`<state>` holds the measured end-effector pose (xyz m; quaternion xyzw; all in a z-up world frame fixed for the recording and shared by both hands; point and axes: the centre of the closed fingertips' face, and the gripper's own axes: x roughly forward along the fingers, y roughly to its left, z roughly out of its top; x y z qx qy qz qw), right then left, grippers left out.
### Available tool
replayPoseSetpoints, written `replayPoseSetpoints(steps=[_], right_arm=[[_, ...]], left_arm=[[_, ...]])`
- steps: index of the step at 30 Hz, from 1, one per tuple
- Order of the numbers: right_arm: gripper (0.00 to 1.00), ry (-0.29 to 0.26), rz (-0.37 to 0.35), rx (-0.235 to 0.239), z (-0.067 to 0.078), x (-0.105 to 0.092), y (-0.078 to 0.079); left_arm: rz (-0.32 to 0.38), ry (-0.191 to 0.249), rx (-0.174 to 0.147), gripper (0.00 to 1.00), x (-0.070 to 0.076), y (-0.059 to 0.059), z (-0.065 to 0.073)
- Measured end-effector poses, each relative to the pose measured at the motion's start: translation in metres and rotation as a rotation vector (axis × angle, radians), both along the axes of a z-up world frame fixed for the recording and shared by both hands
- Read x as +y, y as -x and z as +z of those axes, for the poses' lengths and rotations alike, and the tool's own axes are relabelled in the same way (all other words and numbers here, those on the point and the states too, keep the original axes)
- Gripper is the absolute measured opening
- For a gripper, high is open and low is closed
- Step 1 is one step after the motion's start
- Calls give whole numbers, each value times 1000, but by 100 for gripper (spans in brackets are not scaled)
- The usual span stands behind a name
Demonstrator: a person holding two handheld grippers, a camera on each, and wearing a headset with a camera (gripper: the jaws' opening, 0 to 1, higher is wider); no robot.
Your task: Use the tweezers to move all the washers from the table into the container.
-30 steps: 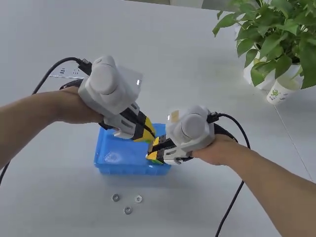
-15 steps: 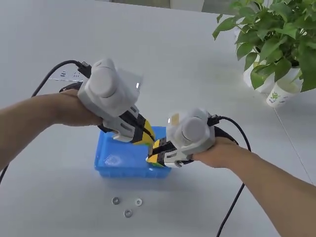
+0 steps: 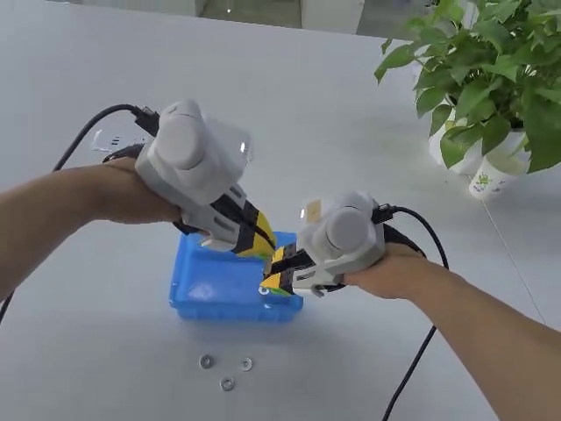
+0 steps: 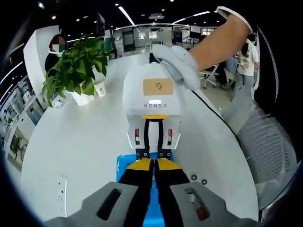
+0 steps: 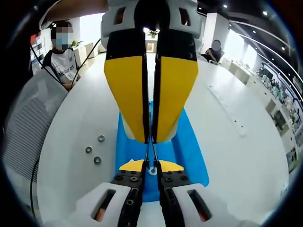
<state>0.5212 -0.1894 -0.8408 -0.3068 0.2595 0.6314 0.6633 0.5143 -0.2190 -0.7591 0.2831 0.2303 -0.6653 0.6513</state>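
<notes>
The washer [image 5: 152, 171] sits at the very tip of the tweezers [image 5: 151, 152], right between the yellow tips of the right tool [image 5: 151, 166] and above the blue container [image 5: 189, 156]. The left tool [image 5: 151, 139] faces it from the far side, its jaws pressed together on the tweezers, which run down out of them as thin blades. The right tool's jaws are drawn nearly together around the tweezer tips; whether they actually pinch cannot be told. Three loose washers [image 5: 97, 160] lie on the white counter [image 3: 351, 114], just beside the container and apart from both tools. The right gripper view gives the tweezers and the held washer. The head view hides both under the tool bodies, but shows the two tools meeting nose to nose over the container's near right corner, with a plant [image 3: 491, 70] in a white pot [image 3: 491, 171] well apart at the counter's far side. The left gripper view shows the right tool's white body head-on — it reads "XENSE", and above that a tan sticker [image 4: 157, 86] carries a handwritten mark too small to read. The pot has green print, also unreadable.
</notes>
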Motion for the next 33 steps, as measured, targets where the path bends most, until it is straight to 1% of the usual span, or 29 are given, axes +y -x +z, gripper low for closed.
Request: replayPoseSetpoints(steps=[6, 8, 10, 14, 18, 22, 26, 30, 33], right_arm=[[11, -13, 3, -22, 14, 3, 2], [11, -17, 4, -26, 18, 4, 4], [11, -23, 3, -27, 23, 6, 6], [11, -27, 14, -44, 30, 9, 11], [11, -28, 25, -55, 37, 12, 18], [12, -30, 30, -56, 39, 14, 26], [12, -28, 38, -57, 41, 15, 34], [12, -29, 41, -54, 40, 15, 41], [12, -31, 40, -53, 38, 15, 48]], left_arm=[[6, 5, -14, 5, 3, 4, 15], [8, 5, -13, 5, 5, 6, 18], [11, 7, -16, 5, 6, 9, 22], [15, 8, -21, 5, 8, 14, 29], [15, 4, -23, 5, 12, 22, 36], [14, -4, -23, 5, 14, 29, 38], [16, -2, -21, 5, 16, 38, 39], [19, -2, -15, 5, 18, 45, 38], [19, -3, -16, 5, 18, 50, 37]])
